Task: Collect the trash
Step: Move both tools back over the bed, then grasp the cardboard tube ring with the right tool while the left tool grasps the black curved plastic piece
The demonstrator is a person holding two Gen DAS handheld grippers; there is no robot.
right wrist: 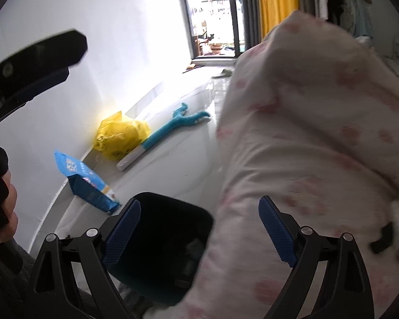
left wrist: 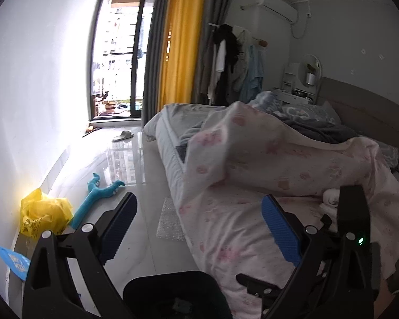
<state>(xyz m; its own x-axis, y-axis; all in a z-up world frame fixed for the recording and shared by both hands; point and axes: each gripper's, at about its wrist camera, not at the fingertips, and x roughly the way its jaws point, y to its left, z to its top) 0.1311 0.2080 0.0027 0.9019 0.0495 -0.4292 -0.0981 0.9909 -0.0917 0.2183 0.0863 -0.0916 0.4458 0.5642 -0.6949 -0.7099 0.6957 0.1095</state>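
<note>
Trash: a yellow plastic bag [right wrist: 121,135] lay crumpled on the floor against the white wall [right wrist: 106,53]; a blue packet [right wrist: 86,183] lay nearer, also by the wall.
Bin: a black bin [right wrist: 162,242] stood on the floor just below the grippers, beside the bed's pink quilt [right wrist: 306,159].
Key relation: from the right gripper [right wrist: 199,235] the packet lay ahead and to the left, its long axis slanting along the wall line; the bag lay beyond it.
Nearer tool: judged to be the left gripper [left wrist: 196,228], since packet and bag sat at its left edge.
Left gripper state: jaws spread wide, nothing between them.
Right gripper state: jaws spread wide, holding nothing.
Other clutter: a teal long-handled tool [right wrist: 173,125] lay on the floor [right wrist: 178,159] just beside the bag.
Far end: a slipper [left wrist: 123,135] lay near the balcony door [left wrist: 119,53].
</note>
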